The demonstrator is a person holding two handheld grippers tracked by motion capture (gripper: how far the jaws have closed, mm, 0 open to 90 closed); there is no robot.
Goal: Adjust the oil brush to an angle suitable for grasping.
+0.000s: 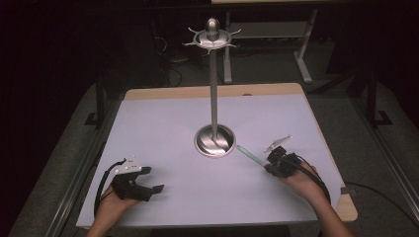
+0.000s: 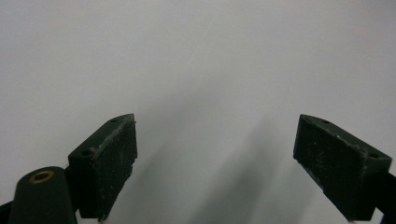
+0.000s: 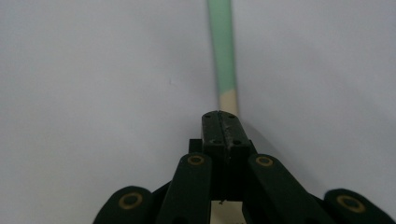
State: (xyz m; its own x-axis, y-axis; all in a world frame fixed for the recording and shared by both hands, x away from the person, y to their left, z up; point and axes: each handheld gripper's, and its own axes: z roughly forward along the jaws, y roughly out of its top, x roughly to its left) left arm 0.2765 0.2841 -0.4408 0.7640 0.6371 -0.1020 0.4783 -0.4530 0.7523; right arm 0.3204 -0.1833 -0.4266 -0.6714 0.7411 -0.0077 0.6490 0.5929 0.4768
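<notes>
The right gripper (image 3: 219, 116) has its jaws pressed together on the cream end of a slim utensil handle (image 3: 220, 46), whose pale green length runs forward from the jaw tips, low over the worktop (image 1: 168, 123). In the high view this handle (image 1: 249, 154) points from the right gripper (image 1: 273, 160) toward the round base of a tall metal stand (image 1: 214, 98), its far tip lying near that base but apart from it. What kind of utensil it is cannot be told, since the working end is hidden behind the jaws. It looks light and stiff, probably smooth plastic or coated wood, so it may swivel in a pinch taken this far to one end; a hold nearer the middle would steady it. The stand has a heavy-looking dished foot, a thin pole and a crown of curved hooks at the top, all of them bare. The left gripper (image 1: 148, 185) rests near the front left of the worktop with its jaws spread wide and nothing between them, its fingers (image 2: 109, 163) over plain white surface.
</notes>
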